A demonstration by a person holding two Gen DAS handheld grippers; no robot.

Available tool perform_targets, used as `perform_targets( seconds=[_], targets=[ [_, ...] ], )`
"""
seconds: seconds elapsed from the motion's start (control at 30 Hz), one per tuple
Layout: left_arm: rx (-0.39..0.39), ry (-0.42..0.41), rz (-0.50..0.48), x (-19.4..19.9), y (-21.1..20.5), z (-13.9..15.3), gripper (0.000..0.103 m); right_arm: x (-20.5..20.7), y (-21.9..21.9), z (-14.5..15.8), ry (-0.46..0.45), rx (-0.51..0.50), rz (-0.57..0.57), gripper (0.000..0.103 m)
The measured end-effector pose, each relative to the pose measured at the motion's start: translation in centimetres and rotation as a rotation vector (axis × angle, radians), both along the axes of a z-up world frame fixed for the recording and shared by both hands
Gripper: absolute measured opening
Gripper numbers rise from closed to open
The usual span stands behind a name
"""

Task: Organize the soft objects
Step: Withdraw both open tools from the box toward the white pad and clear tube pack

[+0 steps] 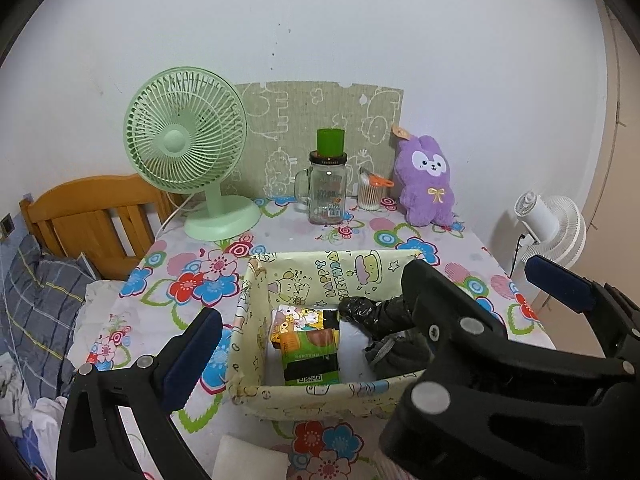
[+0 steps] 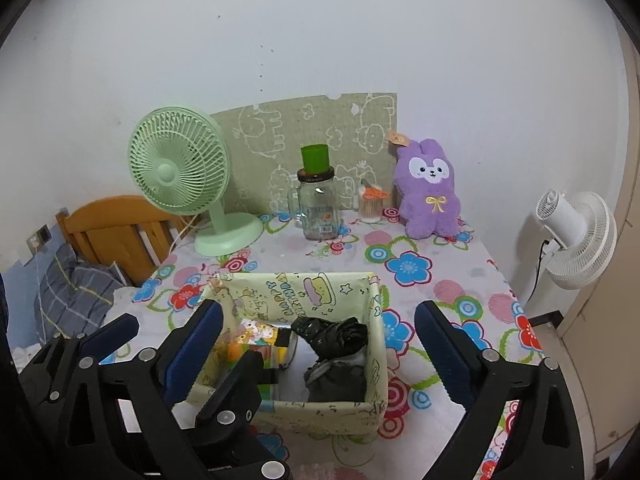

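Note:
A box (image 1: 320, 394) (image 2: 320, 412) wrapped in yellow cartoon paper stands on the flowered table. Inside lie cartoon-printed packets (image 1: 308, 340) (image 2: 256, 334), a crumpled black plastic bag (image 1: 360, 310) (image 2: 332, 334) and a grey pouch (image 1: 396, 350) (image 2: 336, 380). A purple plush rabbit (image 1: 426, 184) (image 2: 430, 188) sits upright at the table's back right. My left gripper (image 1: 312, 344) and right gripper (image 2: 318, 354) hover side by side above the box's near edge, both open and empty. Their inner fingers overlap, so the right gripper's left finger (image 1: 424, 300) hides my left gripper's own right finger.
A green desk fan (image 1: 188, 140), a glass mug (image 1: 326, 192) with a green cup on it and a cotton-swab holder (image 1: 370, 194) line the back of the table. A white fan (image 2: 576, 232) stands off the right edge. A wooden headboard (image 1: 88, 216) and bedding lie left.

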State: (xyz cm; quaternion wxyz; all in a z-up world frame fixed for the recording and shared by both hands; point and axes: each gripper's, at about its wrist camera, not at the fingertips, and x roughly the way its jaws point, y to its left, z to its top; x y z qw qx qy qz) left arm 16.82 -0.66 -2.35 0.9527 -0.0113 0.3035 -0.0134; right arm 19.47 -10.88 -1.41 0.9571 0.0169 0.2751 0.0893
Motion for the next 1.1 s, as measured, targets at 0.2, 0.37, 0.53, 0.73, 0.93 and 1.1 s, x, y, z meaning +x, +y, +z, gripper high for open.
perform_targets(
  seconds=[0.2,0.37,0.53,0.73,0.93,1.1],
  targets=[
    [0.004,-0.027,0.009,-1.6,0.2,0.6,0.103,-1.7,0.2,0.7,-0.027,-0.005,0.007,0.101],
    [0.007,-0.042,0.006,-2.9,0.2,0.7,0.103,-3.1,0.3,0.9,-0.038,-0.007,0.005,0.101],
    [0.011,-0.060,0.005,-4.1,0.0,0.6,0.103,-4.7,0.0,0.9,-0.058,0.000,0.001,0.101],
    [0.006,-0.077,-0.009,-5.7,-0.4,0.7,0.103,-6.5,-0.3,1.1,-0.081,0.003,-0.013,0.101],
    [0.006,-0.092,-0.020,-7.3,-0.6,0.7,0.103,-8.3,-0.7,1.2,-0.099,0.004,-0.025,0.101],
    [0.013,-0.095,-0.019,-8.2,-0.7,0.4,0.103,-9.3,-0.8,0.8,-0.095,0.003,-0.019,0.101]
  ],
)
